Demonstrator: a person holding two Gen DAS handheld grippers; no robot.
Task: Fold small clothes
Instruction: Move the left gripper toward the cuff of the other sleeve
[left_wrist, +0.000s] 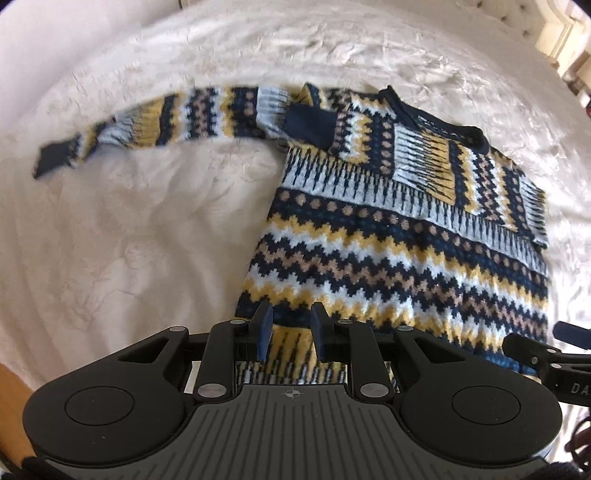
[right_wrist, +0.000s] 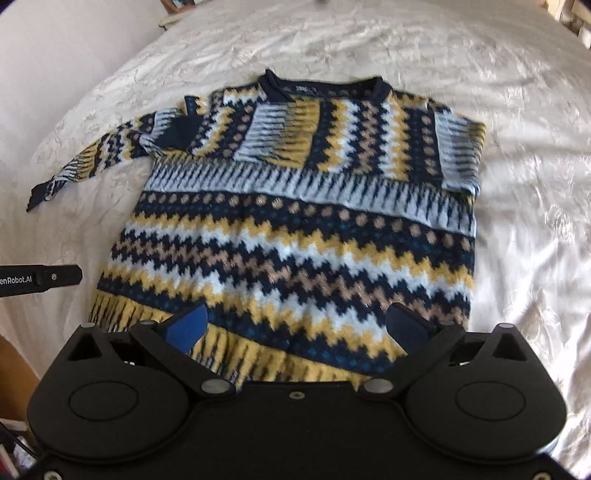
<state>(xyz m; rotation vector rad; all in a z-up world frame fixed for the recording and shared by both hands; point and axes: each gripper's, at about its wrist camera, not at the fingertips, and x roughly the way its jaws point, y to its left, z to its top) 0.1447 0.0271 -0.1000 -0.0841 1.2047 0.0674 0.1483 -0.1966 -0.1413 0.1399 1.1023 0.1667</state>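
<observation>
A knitted sweater (right_wrist: 295, 236) in navy, yellow, white and tan zigzags lies flat on a white bedspread, collar (right_wrist: 325, 86) at the far end. Its right sleeve is folded across the chest (right_wrist: 280, 136); its left sleeve (left_wrist: 166, 122) stretches out to the left, and also shows in the right wrist view (right_wrist: 92, 162). My left gripper (left_wrist: 290, 332) hovers over the hem's left part, jaws narrowly apart with the hem showing between them. My right gripper (right_wrist: 297, 326) is wide open above the middle of the hem. The sweater also shows in the left wrist view (left_wrist: 406, 258).
The white crinkled bedspread (right_wrist: 517, 184) covers everything around the sweater. The right gripper's finger (left_wrist: 532, 350) shows at the right edge of the left wrist view; the left gripper's finger (right_wrist: 51, 278) shows at the left edge of the right wrist view. A wooden edge (left_wrist: 11, 406) lies at bottom left.
</observation>
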